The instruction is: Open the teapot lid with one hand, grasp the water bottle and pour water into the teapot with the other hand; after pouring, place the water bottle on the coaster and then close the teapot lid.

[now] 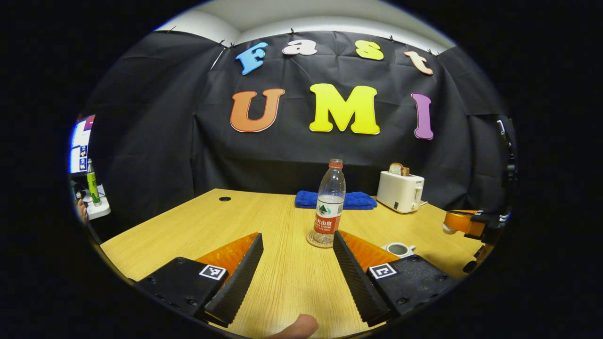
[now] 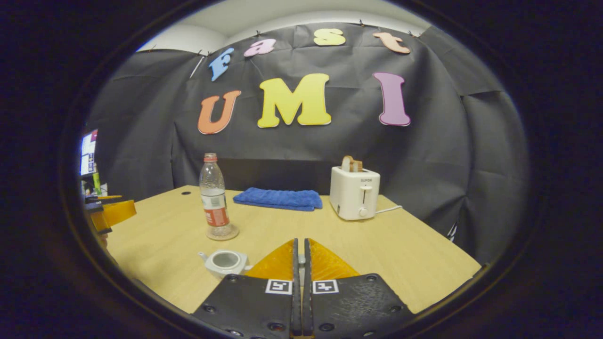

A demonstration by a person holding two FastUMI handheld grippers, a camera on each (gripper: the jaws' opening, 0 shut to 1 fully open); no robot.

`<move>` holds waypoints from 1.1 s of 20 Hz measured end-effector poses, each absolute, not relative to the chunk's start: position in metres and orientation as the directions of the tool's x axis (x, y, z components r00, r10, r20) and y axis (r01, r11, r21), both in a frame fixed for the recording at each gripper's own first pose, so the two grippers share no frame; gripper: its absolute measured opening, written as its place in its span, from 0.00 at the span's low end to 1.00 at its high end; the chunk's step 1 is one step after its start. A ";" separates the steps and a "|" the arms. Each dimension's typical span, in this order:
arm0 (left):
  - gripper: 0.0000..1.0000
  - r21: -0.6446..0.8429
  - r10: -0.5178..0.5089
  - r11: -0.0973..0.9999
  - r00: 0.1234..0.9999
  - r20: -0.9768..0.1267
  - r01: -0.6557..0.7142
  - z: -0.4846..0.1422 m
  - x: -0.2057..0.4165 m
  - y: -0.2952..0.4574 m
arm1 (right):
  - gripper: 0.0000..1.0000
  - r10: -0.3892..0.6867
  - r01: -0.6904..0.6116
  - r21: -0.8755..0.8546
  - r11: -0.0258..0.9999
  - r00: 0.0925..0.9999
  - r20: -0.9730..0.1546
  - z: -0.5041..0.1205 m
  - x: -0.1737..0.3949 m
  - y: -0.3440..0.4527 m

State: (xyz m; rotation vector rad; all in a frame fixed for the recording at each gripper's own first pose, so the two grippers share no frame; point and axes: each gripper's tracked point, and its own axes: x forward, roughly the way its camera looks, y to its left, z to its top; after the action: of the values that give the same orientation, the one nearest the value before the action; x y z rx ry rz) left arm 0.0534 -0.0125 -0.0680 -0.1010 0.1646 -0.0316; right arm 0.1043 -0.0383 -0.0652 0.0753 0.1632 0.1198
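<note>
A clear water bottle (image 1: 330,200) (image 2: 214,197) with a red cap stands upright on a round coaster (image 1: 316,241) (image 2: 231,234). My left gripper (image 1: 297,240) is open just in front of it, nothing between its fingers; it also appears in the right gripper view as the left gripper (image 2: 110,212) at the left edge. The small white teapot (image 1: 399,248) (image 2: 225,261) sits lidless on the table. My right gripper (image 2: 300,242) is shut on a small pale piece, apparently the teapot lid (image 1: 448,229) (image 2: 300,258), held up beside the pot.
A white toaster (image 1: 400,190) (image 2: 354,193) with bread in it stands at the back right. A folded blue towel (image 1: 355,200) (image 2: 279,197) lies behind the bottle. The wooden table (image 1: 282,273) ends near the cloth wall.
</note>
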 end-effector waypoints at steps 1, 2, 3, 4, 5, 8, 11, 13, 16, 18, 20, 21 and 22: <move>0.94 -0.086 -0.036 0.996 0.987 -0.156 0.023 -0.064 0.046 -0.008 | 0.01 0.142 -0.130 0.083 0.988 0.978 -0.156 -0.063 0.105 -0.029; 0.94 -0.072 -0.040 0.997 0.989 -0.145 0.029 -0.056 0.040 -0.006 | 0.01 0.160 -0.150 0.075 0.986 0.975 -0.153 -0.061 0.106 -0.021; 0.94 -0.061 -0.035 0.998 0.987 -0.155 0.025 -0.053 0.035 -0.004 | 0.01 0.183 -0.174 0.072 0.982 0.972 -0.146 -0.057 0.107 -0.011; 0.94 -0.053 -0.014 0.999 0.989 -0.145 0.006 -0.047 0.030 0.003 | 0.01 0.212 -0.203 0.081 0.976 0.968 -0.136 -0.054 0.106 0.000; 0.94 -0.054 0.005 0.998 0.993 -0.115 -0.011 -0.037 0.026 0.009 | 0.01 0.243 -0.232 0.094 0.968 0.961 -0.129 -0.052 0.107 0.011; 0.94 -0.046 0.004 0.999 0.997 -0.080 -0.008 -0.017 0.016 0.016 | 0.01 0.281 -0.271 0.084 0.959 0.950 -0.137 -0.056 0.116 0.029; 0.94 -0.043 0.022 0.999 0.999 -0.044 -0.023 -0.001 0.011 0.031 | 0.01 0.281 -0.269 0.094 0.959 0.947 -0.154 -0.062 0.123 0.039; 0.94 -0.041 0.029 0.999 0.998 -0.047 -0.031 0.001 0.008 0.038 | 0.01 0.296 -0.280 0.122 0.952 0.945 -0.139 -0.060 0.125 0.049; 0.94 -0.061 0.037 0.997 0.998 -0.053 -0.040 0.003 0.008 0.047 | 0.02 0.312 -0.291 0.141 0.946 0.937 -0.156 -0.073 0.129 0.064; 0.94 -0.080 0.033 0.996 0.997 -0.065 -0.038 0.000 0.008 0.049 | 0.03 0.299 -0.281 0.123 0.952 0.938 -0.173 -0.079 0.132 0.067; 0.94 -0.083 0.030 0.996 0.997 -0.072 -0.036 -0.002 0.009 0.049 | 0.03 0.300 -0.284 0.110 0.953 0.937 -0.178 -0.081 0.133 0.071; 0.94 -0.080 0.028 0.996 0.997 -0.072 -0.033 -0.004 0.012 0.042 | 0.03 0.298 -0.282 0.109 0.953 0.938 -0.180 -0.082 0.134 0.072; 0.94 -0.077 0.023 0.997 0.997 -0.074 -0.029 -0.005 0.013 0.041 | 0.03 0.302 -0.286 0.109 0.952 0.936 -0.182 -0.084 0.134 0.074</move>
State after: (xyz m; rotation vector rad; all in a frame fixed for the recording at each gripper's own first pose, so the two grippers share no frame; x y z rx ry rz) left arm 0.0129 0.0413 -0.0049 -0.0783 0.0728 0.0259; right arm 0.1338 0.0741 -0.0839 0.0809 0.1988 0.3010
